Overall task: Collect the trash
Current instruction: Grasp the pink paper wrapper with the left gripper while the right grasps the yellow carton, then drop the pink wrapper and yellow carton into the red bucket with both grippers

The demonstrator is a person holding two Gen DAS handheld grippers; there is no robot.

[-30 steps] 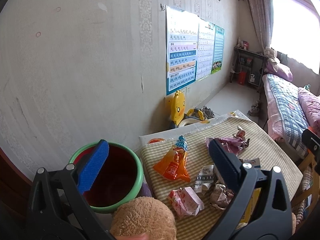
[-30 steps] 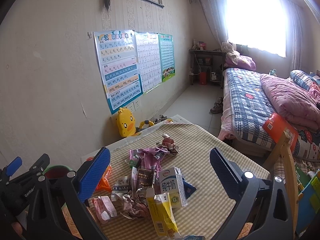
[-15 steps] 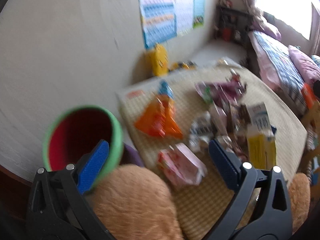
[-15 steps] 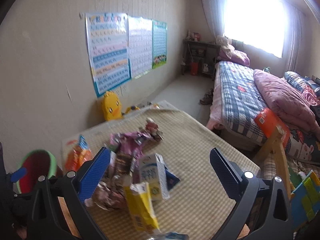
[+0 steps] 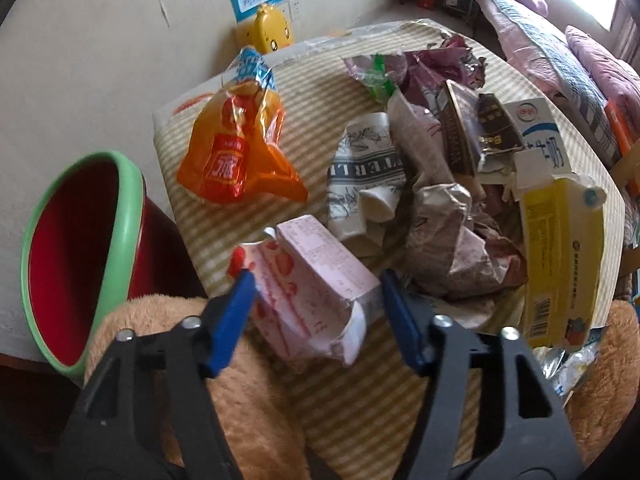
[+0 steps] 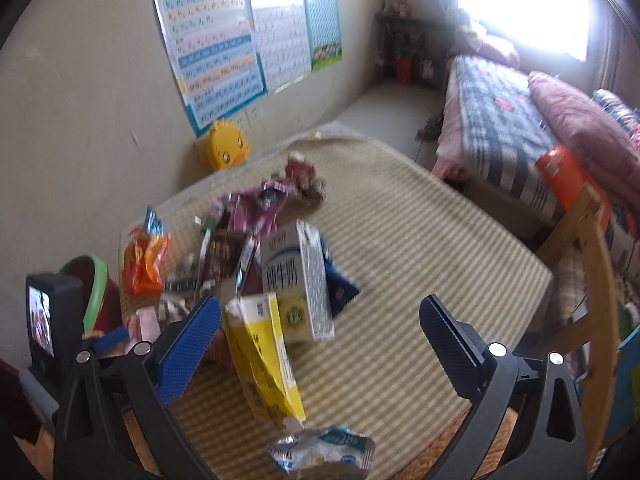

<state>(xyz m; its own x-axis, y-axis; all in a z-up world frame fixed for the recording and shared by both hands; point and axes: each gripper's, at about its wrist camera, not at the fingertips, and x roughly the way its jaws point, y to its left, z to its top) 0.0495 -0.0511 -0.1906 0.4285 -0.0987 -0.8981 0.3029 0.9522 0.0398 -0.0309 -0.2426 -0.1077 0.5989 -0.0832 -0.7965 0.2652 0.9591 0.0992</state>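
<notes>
Diagonally, pink carton (image 5: 316, 300) lying flat

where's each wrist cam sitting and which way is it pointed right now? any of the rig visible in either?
Left wrist: on the left gripper, tilted steeply down at the pink carton between its closing jaws; red bin at left. Only its own fingers show.
Right wrist: on the right gripper, angled down over the table at the yellow carton; jaws wide open. The left gripper's body shows at far left.
Shared: orange bag, yellow carton, milk box, bin.
</notes>
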